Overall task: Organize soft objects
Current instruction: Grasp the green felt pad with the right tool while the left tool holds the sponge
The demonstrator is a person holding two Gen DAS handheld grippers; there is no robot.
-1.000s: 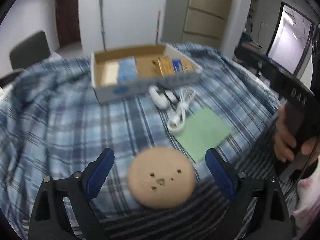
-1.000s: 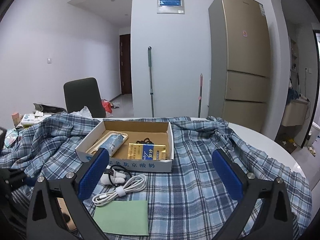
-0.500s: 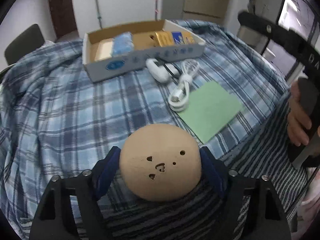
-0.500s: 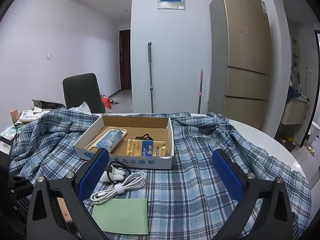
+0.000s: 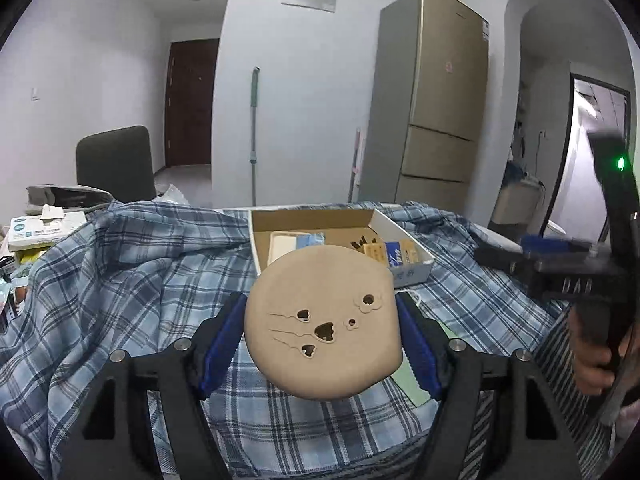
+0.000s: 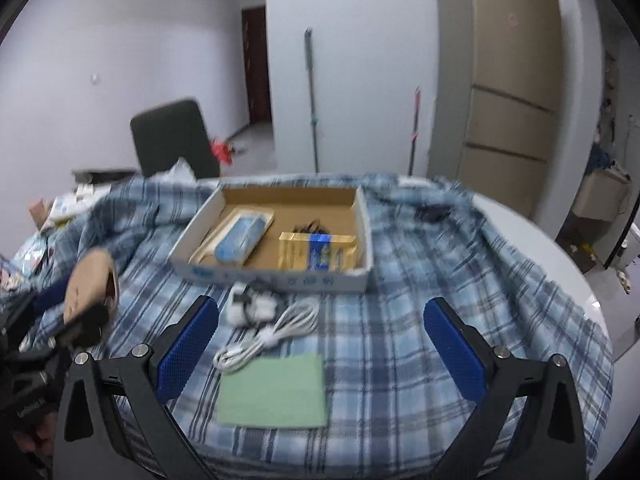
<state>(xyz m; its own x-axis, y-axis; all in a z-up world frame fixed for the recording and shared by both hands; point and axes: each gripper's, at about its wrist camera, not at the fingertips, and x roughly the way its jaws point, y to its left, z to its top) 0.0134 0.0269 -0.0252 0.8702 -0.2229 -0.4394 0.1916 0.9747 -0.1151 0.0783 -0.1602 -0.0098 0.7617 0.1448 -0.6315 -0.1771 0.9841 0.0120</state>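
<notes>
A round tan soft pad [image 5: 324, 324] with heart-shaped cut-outs hangs above the plaid cloth [image 5: 132, 280]. My left gripper [image 5: 320, 308] has its blue pads pressed on both sides of it, and the jaws are still closing slightly. The right wrist view shows the same pad [image 6: 90, 284] edge-on at the far left. My right gripper [image 6: 320, 312] is open over the table, with nothing between its fingers. Below and beyond it lie a green cloth [image 6: 276, 390] and a coiled white cable [image 6: 272, 336]. An open cardboard box [image 6: 280, 280] sits behind them.
The box holds a blue pack [image 6: 240, 240] and a gold carton [image 6: 316, 256]. A white charger [image 6: 250, 304] lies in front of it. A dark chair [image 6: 172, 136] stands behind the table. Papers and clutter [image 5: 40, 224] sit at the left. The bare white table edge [image 6: 560, 248] shows at right.
My left gripper closed on the tan pad and lifted it off the cloth, tipping upward. The right wrist view now tilts further down onto the table.
</notes>
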